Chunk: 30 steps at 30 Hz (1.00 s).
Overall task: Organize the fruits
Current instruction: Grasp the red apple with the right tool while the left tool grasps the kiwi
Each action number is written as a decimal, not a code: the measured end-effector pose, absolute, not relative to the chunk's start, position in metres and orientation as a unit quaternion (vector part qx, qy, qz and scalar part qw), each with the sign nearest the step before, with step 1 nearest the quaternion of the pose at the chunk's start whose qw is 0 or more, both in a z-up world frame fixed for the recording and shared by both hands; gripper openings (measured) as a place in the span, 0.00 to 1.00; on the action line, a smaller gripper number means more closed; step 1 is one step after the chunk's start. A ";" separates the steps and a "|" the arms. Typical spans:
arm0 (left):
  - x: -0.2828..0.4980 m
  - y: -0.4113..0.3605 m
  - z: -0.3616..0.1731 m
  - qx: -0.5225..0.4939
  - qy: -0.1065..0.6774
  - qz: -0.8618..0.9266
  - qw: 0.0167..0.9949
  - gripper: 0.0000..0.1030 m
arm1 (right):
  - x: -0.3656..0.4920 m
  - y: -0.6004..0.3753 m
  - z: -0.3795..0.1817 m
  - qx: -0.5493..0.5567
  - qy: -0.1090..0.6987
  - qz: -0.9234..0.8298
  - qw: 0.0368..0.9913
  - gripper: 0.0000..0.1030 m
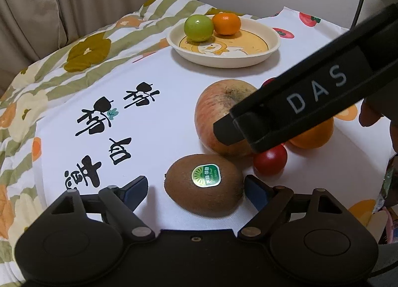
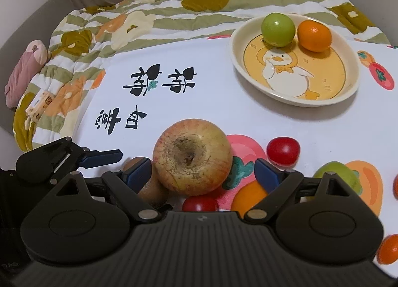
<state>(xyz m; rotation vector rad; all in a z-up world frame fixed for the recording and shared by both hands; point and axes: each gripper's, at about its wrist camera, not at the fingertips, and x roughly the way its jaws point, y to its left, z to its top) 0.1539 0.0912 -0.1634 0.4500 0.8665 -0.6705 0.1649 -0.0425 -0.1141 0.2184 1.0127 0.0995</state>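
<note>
A cream duck plate [image 1: 263, 55] [image 2: 348, 93] holds a green fruit [image 1: 198, 27] [image 2: 278, 29] and an orange mandarin [image 1: 226, 23] [image 2: 314, 35]. My left gripper [image 1: 195, 186] is open with its jaws either side of a brown kiwi [image 1: 204, 185], apart from it. My right gripper [image 2: 202, 171] is open around a large red-yellow apple [image 2: 192, 156] [image 1: 219, 118], not touching it. Its black body [image 1: 311, 103] crosses the left wrist view. Cherry tomatoes [image 1: 270, 159] [image 2: 283, 150] and an orange [image 1: 313, 135] lie beside the apple.
Everything lies on a white printed cloth [image 1: 104, 103] [image 2: 199, 103] over a green floral quilt [image 2: 174, 6]. More fruit, a green one [image 2: 338, 175] and a mandarin [image 2: 388, 249], lies at the right. A pink roll [image 2: 24, 70] lies at the far left.
</note>
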 end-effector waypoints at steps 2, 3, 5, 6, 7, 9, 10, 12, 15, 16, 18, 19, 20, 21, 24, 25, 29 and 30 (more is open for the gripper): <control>0.155 0.092 -0.164 0.207 0.411 -0.318 0.828 0.80 | 0.167 -0.040 -0.115 0.102 0.484 0.050 0.867 1.00; 0.155 0.092 -0.165 0.205 0.413 -0.320 0.828 0.79 | 0.167 -0.039 -0.116 0.100 0.484 0.051 0.868 1.00; 0.156 0.092 -0.166 0.200 0.416 -0.323 0.826 0.75 | 0.169 -0.037 -0.116 0.097 0.484 0.053 0.868 0.99; 0.155 0.092 -0.166 0.197 0.417 -0.325 0.825 0.73 | 0.170 -0.036 -0.116 0.096 0.484 0.054 0.868 0.99; 0.155 0.093 -0.166 0.193 0.419 -0.330 0.824 0.70 | 0.172 -0.035 -0.117 0.095 0.485 0.055 0.868 0.99; 0.154 0.093 -0.166 0.190 0.418 -0.329 0.825 0.70 | 0.173 -0.033 -0.118 0.092 0.485 0.056 0.868 0.99; 0.154 0.094 -0.166 0.187 0.419 -0.328 0.826 0.70 | 0.174 -0.033 -0.119 0.090 0.486 0.056 0.868 0.99; 0.154 0.096 -0.165 0.181 0.420 -0.325 0.828 0.70 | 0.176 -0.031 -0.119 0.087 0.486 0.057 0.867 0.99; 0.152 0.100 -0.165 0.177 0.421 -0.317 0.832 0.70 | 0.179 -0.029 -0.121 0.084 0.488 0.058 0.867 0.98; 0.152 0.101 -0.165 0.176 0.421 -0.314 0.833 0.70 | 0.179 -0.029 -0.121 0.083 0.488 0.059 0.867 0.98; 0.151 0.105 -0.165 0.172 0.422 -0.308 0.835 0.70 | 0.180 -0.027 -0.122 0.082 0.488 0.059 0.867 0.98; 0.151 0.107 -0.164 0.170 0.423 -0.305 0.836 0.69 | 0.180 -0.027 -0.122 0.081 0.488 0.060 0.867 0.97; 0.150 0.108 -0.164 0.169 0.424 -0.303 0.837 0.69 | 0.180 -0.026 -0.123 0.078 0.488 0.060 0.867 0.95; 0.150 0.110 -0.164 0.169 0.424 -0.299 0.838 0.69 | 0.181 -0.025 -0.124 0.076 0.489 0.060 0.867 0.94; 0.148 0.114 -0.164 0.166 0.423 -0.289 0.843 0.69 | 0.182 -0.023 -0.126 0.071 0.491 0.058 0.866 0.90; 0.147 0.115 -0.163 0.164 0.423 -0.285 0.845 0.69 | 0.182 -0.023 -0.127 0.067 0.491 0.057 0.867 0.89; 0.146 0.122 -0.160 0.152 0.420 -0.272 0.853 0.69 | 0.182 -0.021 -0.126 0.056 0.490 0.063 0.868 0.88; 0.146 0.123 -0.158 0.149 0.419 -0.270 0.854 0.69 | 0.182 -0.020 -0.126 0.053 0.490 0.064 0.868 0.88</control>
